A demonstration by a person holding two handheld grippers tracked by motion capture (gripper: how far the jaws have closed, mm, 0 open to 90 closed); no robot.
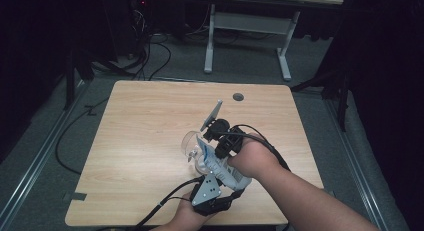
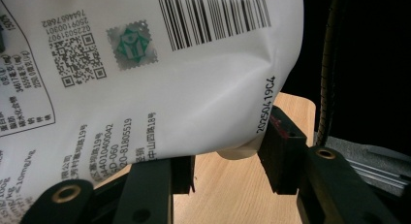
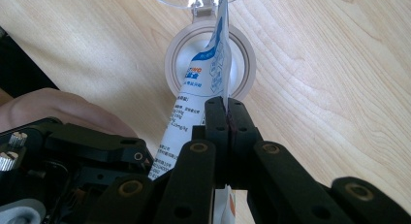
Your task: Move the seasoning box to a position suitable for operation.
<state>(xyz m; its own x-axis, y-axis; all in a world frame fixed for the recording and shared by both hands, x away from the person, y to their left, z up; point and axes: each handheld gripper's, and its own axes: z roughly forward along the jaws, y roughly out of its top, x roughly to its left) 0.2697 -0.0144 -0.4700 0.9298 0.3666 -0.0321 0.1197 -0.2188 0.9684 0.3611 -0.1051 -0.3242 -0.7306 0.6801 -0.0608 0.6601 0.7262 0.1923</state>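
Pinching the white pouch [image 3: 203, 83] edge, my right claw [image 3: 226, 110] was clenched; left claw [image 2: 228, 161] half-spread, gripped its bottom. Right gripper view revealed the clear cup [image 3: 208, 64] below.

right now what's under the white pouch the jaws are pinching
Under the white pouch stands a round white container on the wooden table; the pouch's end points into its mouth. The pouch covers part of the inside, so its contents cannot be seen.
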